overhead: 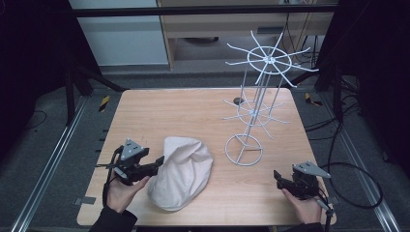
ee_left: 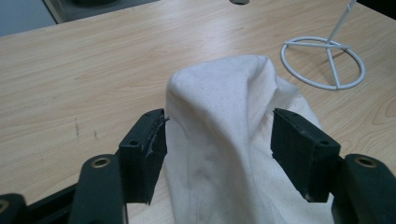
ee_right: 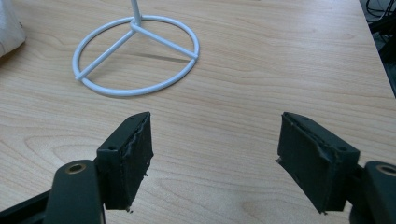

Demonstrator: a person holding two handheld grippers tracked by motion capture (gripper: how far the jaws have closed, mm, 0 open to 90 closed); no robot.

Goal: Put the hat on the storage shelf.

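On the worktop (overhead: 145,111) near our left side lies a cream cap (overhead: 182,171), its long axis running away from us toward the wire rack (overhead: 251,116). Our left claw (ee_left: 217,144) is spread astride its near edge, not yet pinching. Our right claw (ee_right: 215,154) gapes over bare wood, well apart from it.

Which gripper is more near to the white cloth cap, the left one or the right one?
Left. The left gripper is at the cap's edge, its open jaws standing on either side of the fabric. The right gripper hovers open over bare table, well apart from the cap.
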